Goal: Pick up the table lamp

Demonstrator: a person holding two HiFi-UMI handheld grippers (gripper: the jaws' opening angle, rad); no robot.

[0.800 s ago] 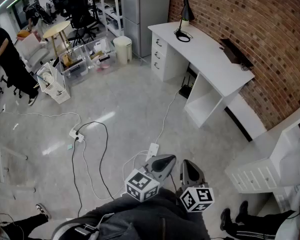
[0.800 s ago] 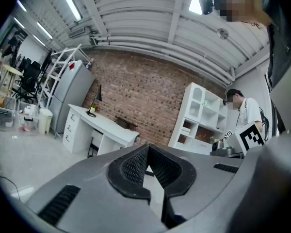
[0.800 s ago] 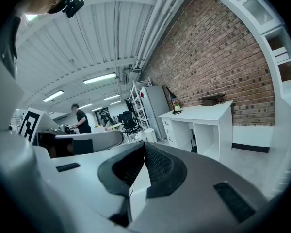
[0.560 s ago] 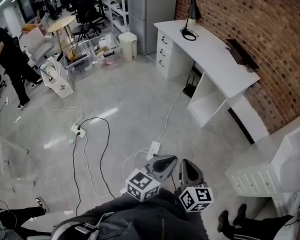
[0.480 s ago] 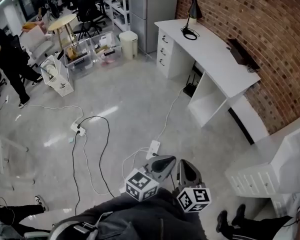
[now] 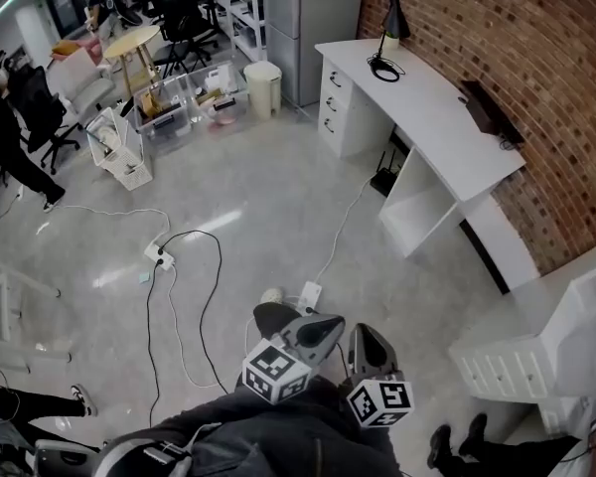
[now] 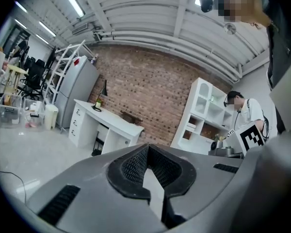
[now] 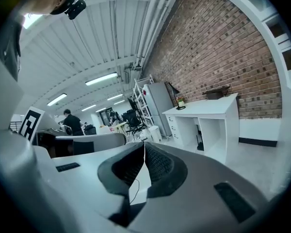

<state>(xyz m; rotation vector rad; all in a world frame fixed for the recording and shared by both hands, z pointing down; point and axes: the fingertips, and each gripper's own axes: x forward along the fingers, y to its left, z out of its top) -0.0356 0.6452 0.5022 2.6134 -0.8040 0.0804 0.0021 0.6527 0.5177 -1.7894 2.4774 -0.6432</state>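
table lamp point(image 6: 391, 23) | black, cone shade, slim stem | upright on white desk point(image 6: 437, 117)

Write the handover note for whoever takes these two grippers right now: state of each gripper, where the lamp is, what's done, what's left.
Left gripper: shut, empty, held close to the body.
Right gripper: shut, empty, beside the left one.
Table lamp: upright at the far end of the white desk, across the floor and far from both grippers.
Done: nothing, the lamp is untouched.
Left: walk to the desk, minding the cables and power strip on the floor. Then open a gripper, close it on the lamp and lift.
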